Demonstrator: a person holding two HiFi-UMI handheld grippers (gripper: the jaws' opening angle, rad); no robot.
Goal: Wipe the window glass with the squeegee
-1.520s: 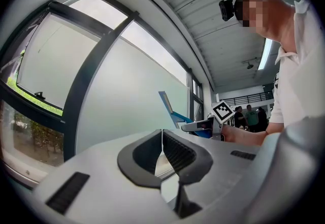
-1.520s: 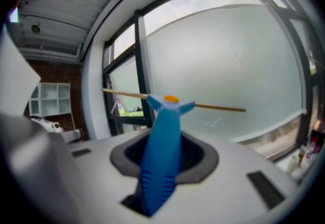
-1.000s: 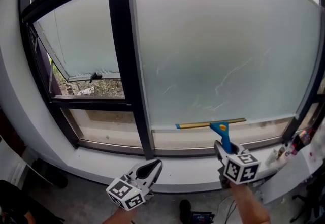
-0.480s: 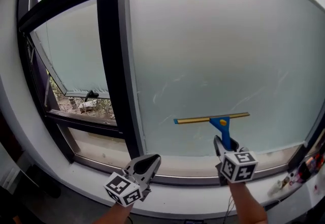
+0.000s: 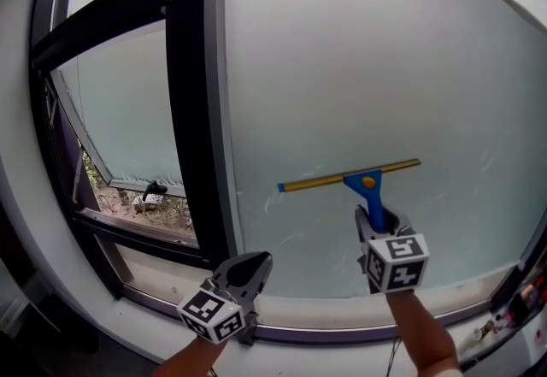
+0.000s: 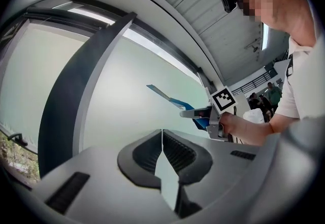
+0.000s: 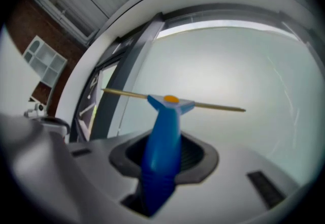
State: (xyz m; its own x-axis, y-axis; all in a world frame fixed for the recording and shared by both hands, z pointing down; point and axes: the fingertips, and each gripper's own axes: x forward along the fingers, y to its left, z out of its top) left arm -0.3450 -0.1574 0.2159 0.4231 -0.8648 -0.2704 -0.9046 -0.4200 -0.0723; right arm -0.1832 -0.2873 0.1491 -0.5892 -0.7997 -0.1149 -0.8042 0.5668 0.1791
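Note:
A blue-handled squeegee (image 5: pixel 369 187) with a long yellow blade lies against the frosted window glass (image 5: pixel 367 76), blade nearly level and tilted up to the right. My right gripper (image 5: pixel 376 226) is shut on its blue handle (image 7: pixel 161 147) from below. The same squeegee (image 6: pixel 175 101) shows in the left gripper view, with the right gripper (image 6: pixel 200 114) holding it. My left gripper (image 5: pixel 249 268) hangs lower left, near the sill, shut with nothing between its jaws (image 6: pixel 162 154). Faint streaks mark the glass below the blade.
A thick dark mullion (image 5: pixel 195 102) splits the big pane from an open tilted sash (image 5: pixel 120 102) at the left. The white sill (image 5: pixel 282 320) runs along the bottom. Small items sit at the sill's far right corner (image 5: pixel 521 303).
The right gripper has carried the squeegee up the glass from near the bottom edge to mid-pane, and the blade now tilts up at the right. The left gripper rose slightly alongside.

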